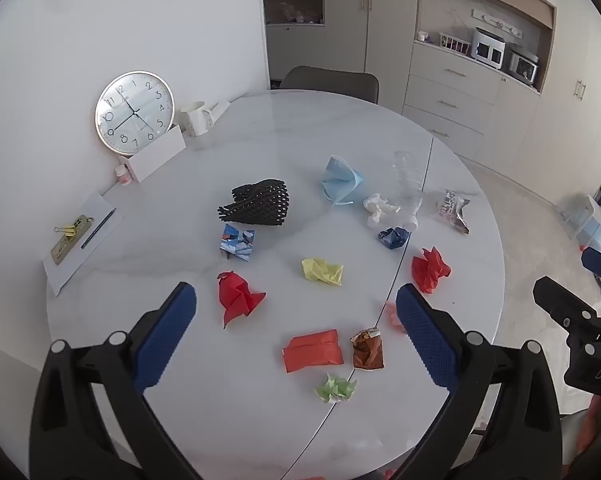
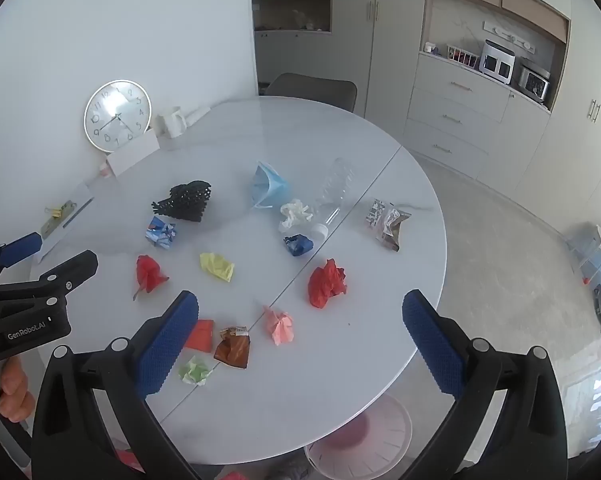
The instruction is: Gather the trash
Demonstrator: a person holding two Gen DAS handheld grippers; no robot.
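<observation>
Several pieces of trash lie on the round white table (image 1: 260,128): red crumpled paper (image 1: 238,294), yellow paper (image 1: 322,271), an orange-red packet (image 1: 312,350), a brown wrapper (image 1: 367,350), green paper (image 1: 335,388), a second red paper (image 2: 326,282), pink paper (image 2: 280,324), a blue face mask (image 1: 342,180), a clear plastic bottle (image 1: 408,182), white tissue (image 1: 378,206) and a foil wrapper (image 2: 388,220). My left gripper (image 1: 296,332) is open and empty above the near trash. My right gripper (image 2: 300,336) is open and empty above the table's near right edge.
A wall clock (image 1: 134,112), a white box (image 1: 156,156), a mug (image 1: 196,118), and paper with a pen and clips (image 1: 82,236) stand at the left. A black mesh holder (image 1: 258,202) lies mid-table. A pink basket (image 2: 364,440) sits on the floor under the table edge.
</observation>
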